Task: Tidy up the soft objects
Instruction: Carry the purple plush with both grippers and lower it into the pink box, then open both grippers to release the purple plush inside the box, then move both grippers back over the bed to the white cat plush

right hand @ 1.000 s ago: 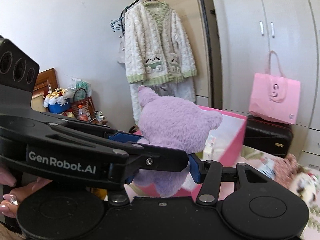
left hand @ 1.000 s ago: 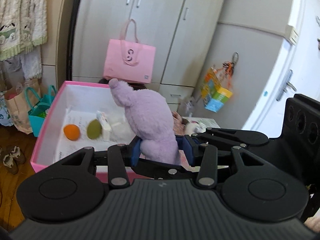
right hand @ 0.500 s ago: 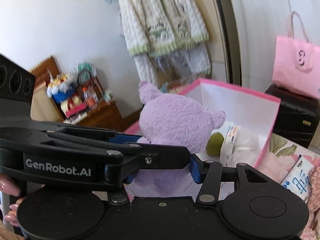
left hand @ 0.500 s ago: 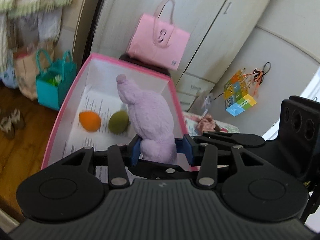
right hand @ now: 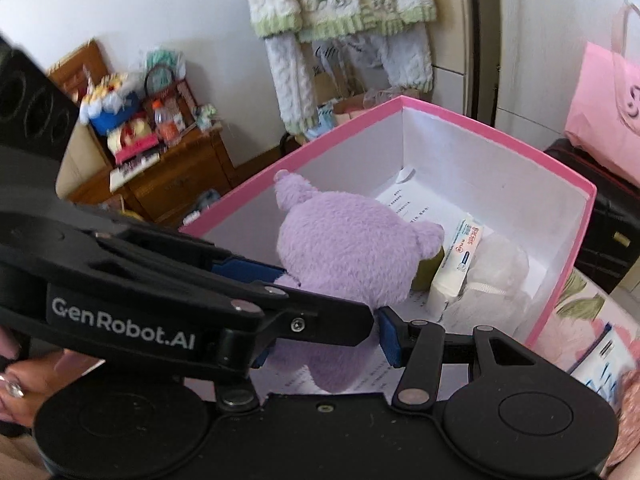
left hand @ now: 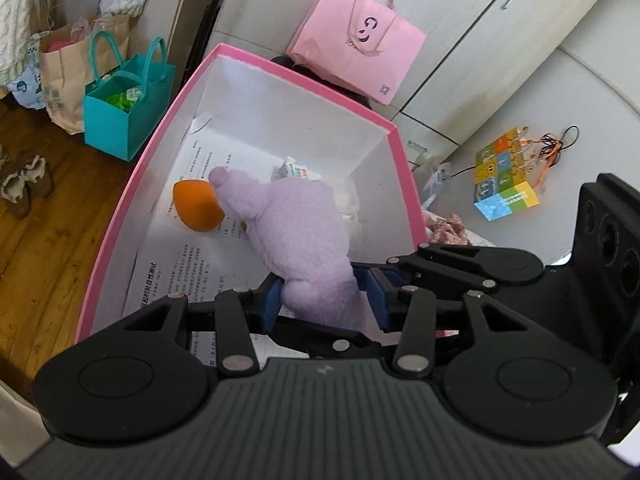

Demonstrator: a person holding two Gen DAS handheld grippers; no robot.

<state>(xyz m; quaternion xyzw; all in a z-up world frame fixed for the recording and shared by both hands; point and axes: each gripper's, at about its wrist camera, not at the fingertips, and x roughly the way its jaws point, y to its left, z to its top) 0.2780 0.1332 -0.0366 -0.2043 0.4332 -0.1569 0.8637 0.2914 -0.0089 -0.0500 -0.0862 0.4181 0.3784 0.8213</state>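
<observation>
Purple plush toy, clamped at its base between both my left jaws and right jaws, has dropped from above the rim into the pink box, so letting go comes next.

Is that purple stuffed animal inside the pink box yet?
Mostly in: the purple plush toy hangs within the pink box walls, both grippers clamping it.

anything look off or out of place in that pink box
Nothing looks damaged or spilled. The purple plush is leaning over inside the pink box, held by both the left tongs and right tongs. Oddly for soft things, printed paper sheets line the bottom.
</observation>
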